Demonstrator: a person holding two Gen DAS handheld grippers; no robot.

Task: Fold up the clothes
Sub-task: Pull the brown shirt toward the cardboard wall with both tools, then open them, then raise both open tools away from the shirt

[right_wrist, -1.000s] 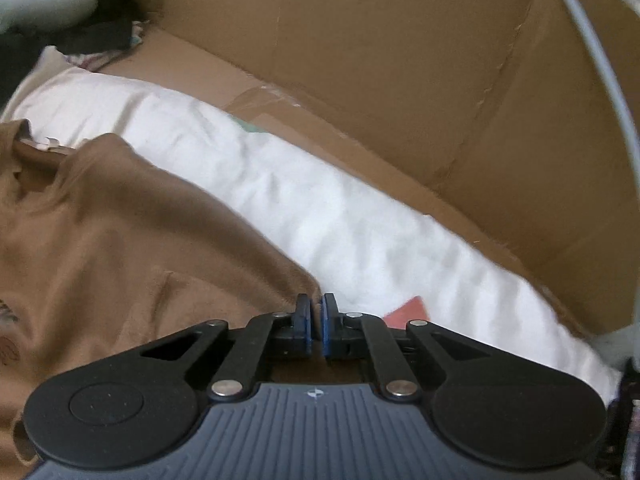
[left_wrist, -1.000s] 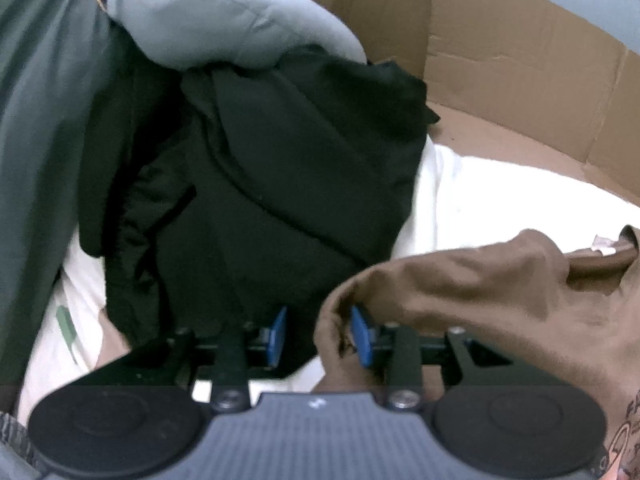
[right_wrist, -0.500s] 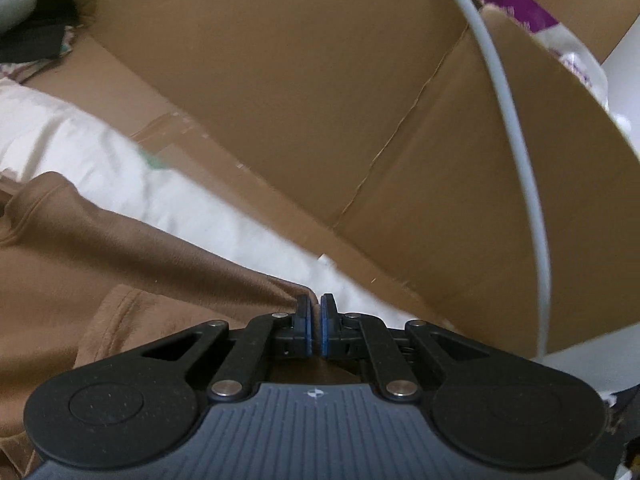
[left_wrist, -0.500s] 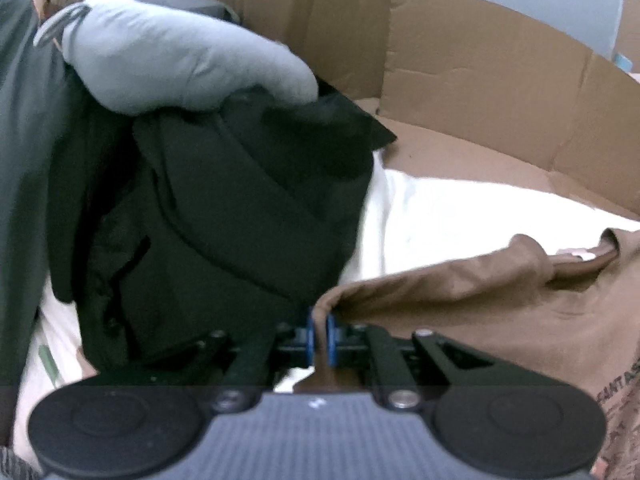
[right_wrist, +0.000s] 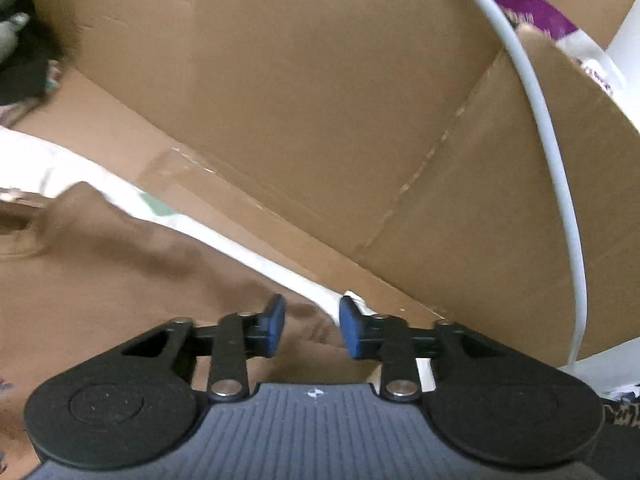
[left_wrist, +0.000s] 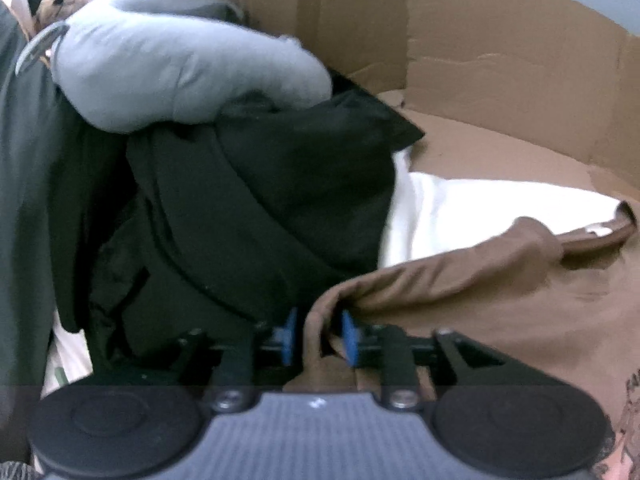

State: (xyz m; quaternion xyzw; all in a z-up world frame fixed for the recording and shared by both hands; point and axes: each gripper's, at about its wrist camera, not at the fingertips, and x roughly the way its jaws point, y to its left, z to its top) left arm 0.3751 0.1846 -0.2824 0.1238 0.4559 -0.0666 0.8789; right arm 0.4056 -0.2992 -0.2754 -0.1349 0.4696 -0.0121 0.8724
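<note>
- Two grippers work one brown shirt [left_wrist: 500, 292], spread on white bedding [left_wrist: 480, 208] inside a cardboard box [right_wrist: 320, 100].
- Far left: a black garment [left_wrist: 260, 208] under a grey one [left_wrist: 180, 76].
- Left gripper [left_wrist: 318, 334]: jaws have just been opening, partly apart, a shirt fold standing loose between the pads.
- Right gripper [right_wrist: 310, 326]: jaws have just been opening, partly apart over the shirt's right edge, clamping nothing.

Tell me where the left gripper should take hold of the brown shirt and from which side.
Grip the raised fold at the brown shirt's shoulder edge, beside the black clothes. It already stands up as a ridge between the left gripper's just-opened pads, so come from above, pointing down, and close across the ridge.
</note>
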